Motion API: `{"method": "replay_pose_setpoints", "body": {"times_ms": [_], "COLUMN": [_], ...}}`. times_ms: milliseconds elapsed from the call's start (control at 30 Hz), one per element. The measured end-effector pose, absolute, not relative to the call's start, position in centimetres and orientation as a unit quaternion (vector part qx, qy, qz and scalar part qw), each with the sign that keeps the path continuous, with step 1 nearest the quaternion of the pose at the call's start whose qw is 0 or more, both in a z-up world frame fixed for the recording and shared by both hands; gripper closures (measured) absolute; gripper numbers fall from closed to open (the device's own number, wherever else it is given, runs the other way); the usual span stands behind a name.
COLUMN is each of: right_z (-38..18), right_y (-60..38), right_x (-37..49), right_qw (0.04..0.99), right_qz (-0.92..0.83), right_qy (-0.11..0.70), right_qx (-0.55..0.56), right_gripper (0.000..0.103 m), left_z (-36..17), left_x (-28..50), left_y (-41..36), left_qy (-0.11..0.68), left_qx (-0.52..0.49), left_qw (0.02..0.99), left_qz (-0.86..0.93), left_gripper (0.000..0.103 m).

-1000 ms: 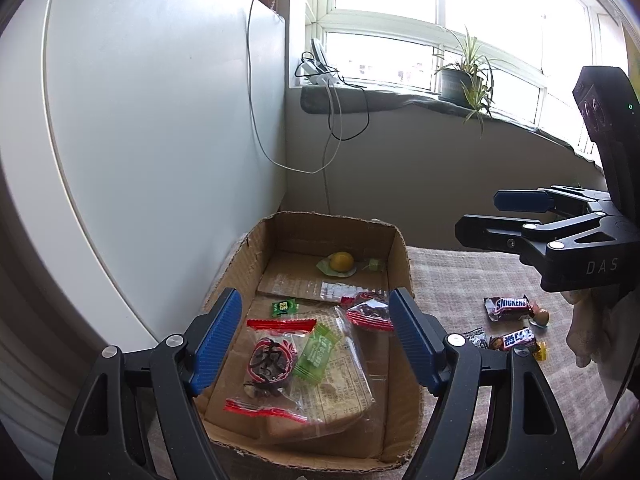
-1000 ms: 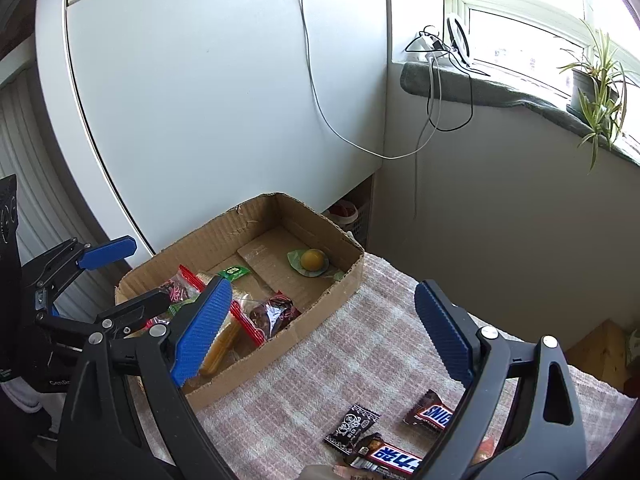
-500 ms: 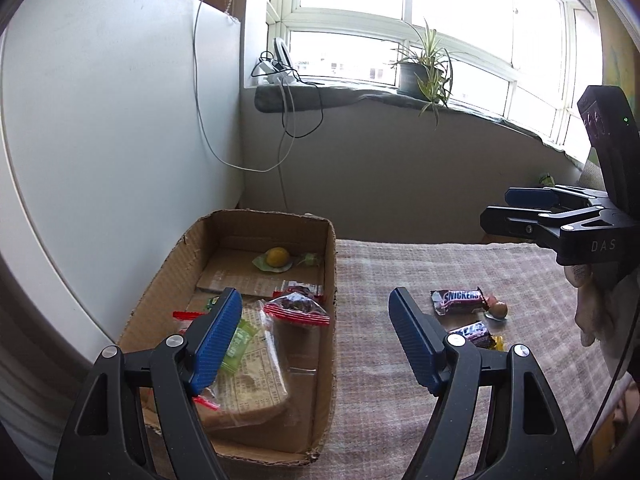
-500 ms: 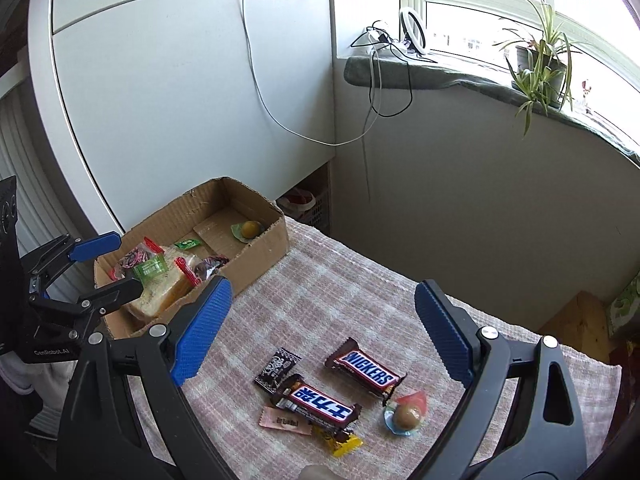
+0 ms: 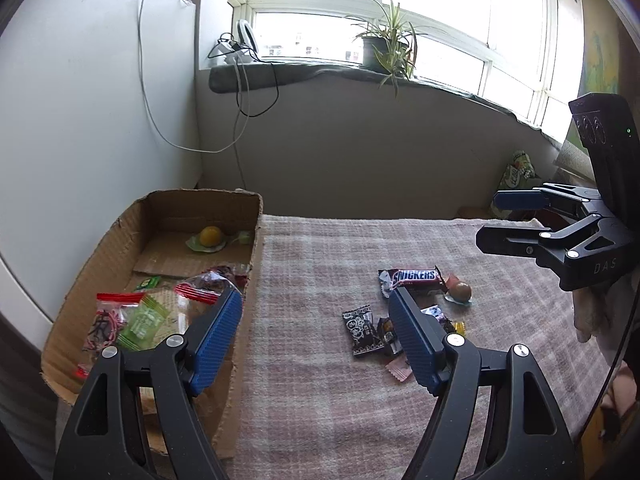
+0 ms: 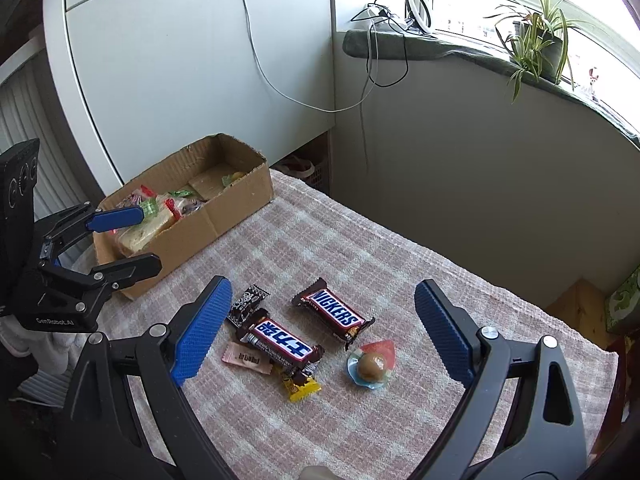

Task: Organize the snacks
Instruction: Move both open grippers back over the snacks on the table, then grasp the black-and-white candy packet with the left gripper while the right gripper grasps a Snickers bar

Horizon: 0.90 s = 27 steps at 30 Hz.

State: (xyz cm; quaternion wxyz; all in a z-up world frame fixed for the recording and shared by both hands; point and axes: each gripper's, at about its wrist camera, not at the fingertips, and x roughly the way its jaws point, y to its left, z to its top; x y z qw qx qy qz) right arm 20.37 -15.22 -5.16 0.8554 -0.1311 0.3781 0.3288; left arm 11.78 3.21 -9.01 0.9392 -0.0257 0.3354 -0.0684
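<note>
Jaws wide on both grippers, right gripper (image 6: pixel 320 332) framing Snickers bar (image 6: pixel 334 313), left gripper (image 5: pixel 316 334) beside cardboard box (image 5: pixel 256 240)

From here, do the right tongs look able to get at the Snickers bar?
Probably yes. The right tongs are open and empty above the towel, and the Snickers bar lies flat between their fingers' lines with nothing on top; the blue-labelled bar sits close beside it.

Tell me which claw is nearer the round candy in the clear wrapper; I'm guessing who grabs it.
Right. The right claw hangs open with the round candy between its fingers in its view; the left claw is open back toward the cardboard box.
</note>
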Motion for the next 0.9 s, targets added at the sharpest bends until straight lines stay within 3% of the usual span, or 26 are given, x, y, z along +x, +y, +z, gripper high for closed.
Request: {"method": "replay_pose_setpoints", "body": {"times_ms": [167,300,400,900], "right_z": [-6.7,-8.4,-9.6,-13.9], "right_y": [-15.2,-14.8,-14.3,-11.2], "right_x": [20.0,19.8,19.7,20.4], "right_qw": [0.835,0.814,0.798,0.752], "right_qz": [0.353,0.369,0.383,0.421], "right_qy": [0.393,0.409,0.419,0.438], "right_qx": [-0.155,-0.184,-0.202,-0.254], "right_gripper": [0.009,0.025,0.03,0.043], "left_z": [-10.1,-11.4,-12.5,-16.2], "left_x": [12.4,13.3,14.0,17.2], "left_y": [1.4,0.6,0.1,-0.4], "left_qy": [0.354,0.379,0.398,0.457], "left_qx": [-0.022,-0.034,-0.042,-0.047], "left_qw": [0.931,0.92,0.911,0.883], "left_qz": [-0.088,-0.099,-0.105,-0.095], "left_gripper": [0.04,0.055,0.062,0.071]}}
